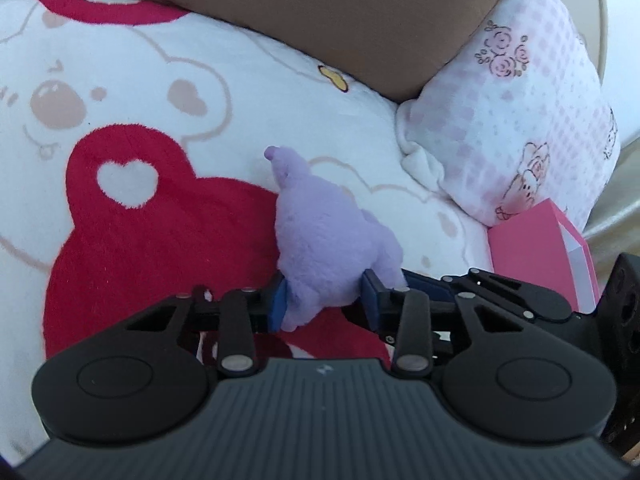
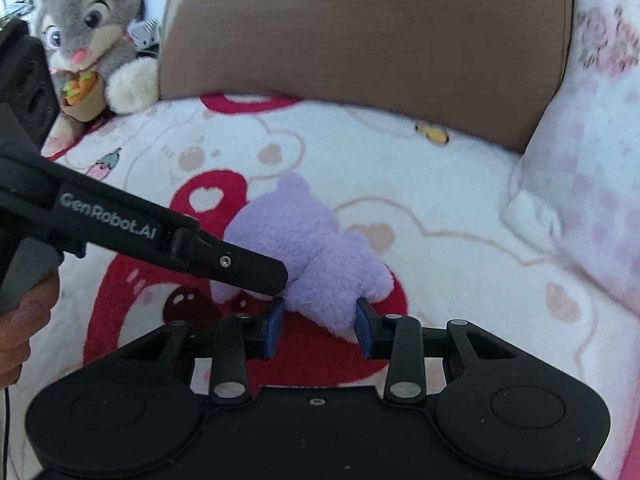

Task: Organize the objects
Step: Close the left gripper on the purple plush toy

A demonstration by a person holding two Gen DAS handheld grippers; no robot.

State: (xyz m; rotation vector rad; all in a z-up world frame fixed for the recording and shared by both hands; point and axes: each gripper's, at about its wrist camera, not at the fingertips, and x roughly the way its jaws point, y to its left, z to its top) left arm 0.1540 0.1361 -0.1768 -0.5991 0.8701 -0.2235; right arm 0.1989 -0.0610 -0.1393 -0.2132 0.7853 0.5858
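A small purple plush toy (image 1: 320,224) lies on a white blanket with red bear shapes (image 1: 168,232). My left gripper (image 1: 325,304) is shut on the toy's near end, its blue pads (image 1: 280,304) pressing the fur on both sides. In the right wrist view the same purple plush toy (image 2: 304,244) sits between the blue pads (image 2: 275,332) of my right gripper (image 2: 320,330), which also squeezes its near end. The left gripper (image 2: 256,272) reaches in from the left there and touches the toy's left side.
A brown cushion (image 2: 360,40) stands behind the blanket (image 2: 440,200). A pink-patterned white pillow (image 1: 520,120) lies at the right, with a pink box (image 1: 540,256) beside it. A grey plush rabbit (image 2: 88,28) holding carrots sits at the far left.
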